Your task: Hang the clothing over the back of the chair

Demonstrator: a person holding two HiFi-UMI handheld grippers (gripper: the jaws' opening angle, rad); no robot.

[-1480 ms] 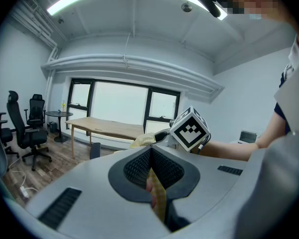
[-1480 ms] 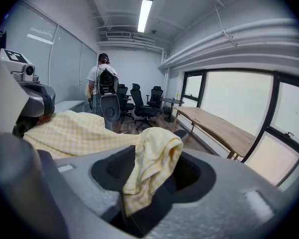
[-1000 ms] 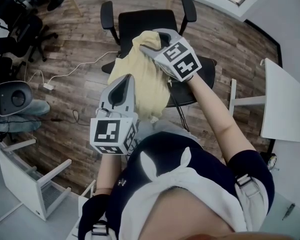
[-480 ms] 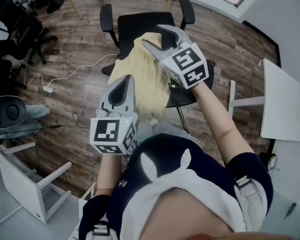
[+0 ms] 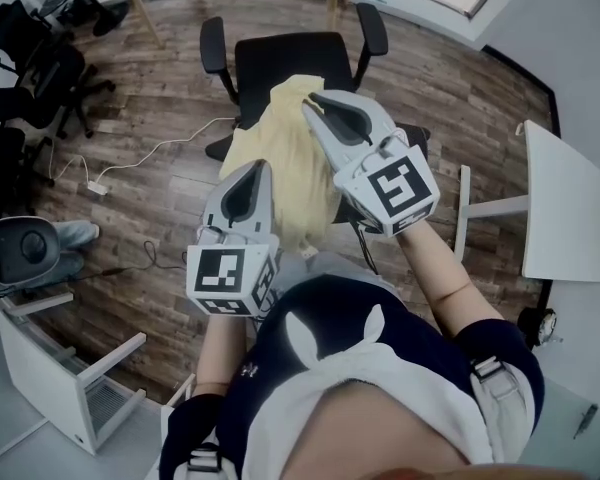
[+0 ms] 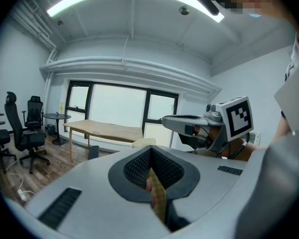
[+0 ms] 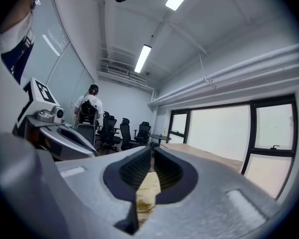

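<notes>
Holds the left claw (image 5: 248, 178) nearer, tilted slightly down, jaws pressed together on a fold of yellow clothing (image 5: 280, 133). Reaches the right claw (image 5: 318, 108) farther and rightward, level, forearm outstretched; has just been closing its jaws, with the same clothing pinched between them.

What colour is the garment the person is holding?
Pale yellow; the soft cloth garment shows best in the head view.
</notes>
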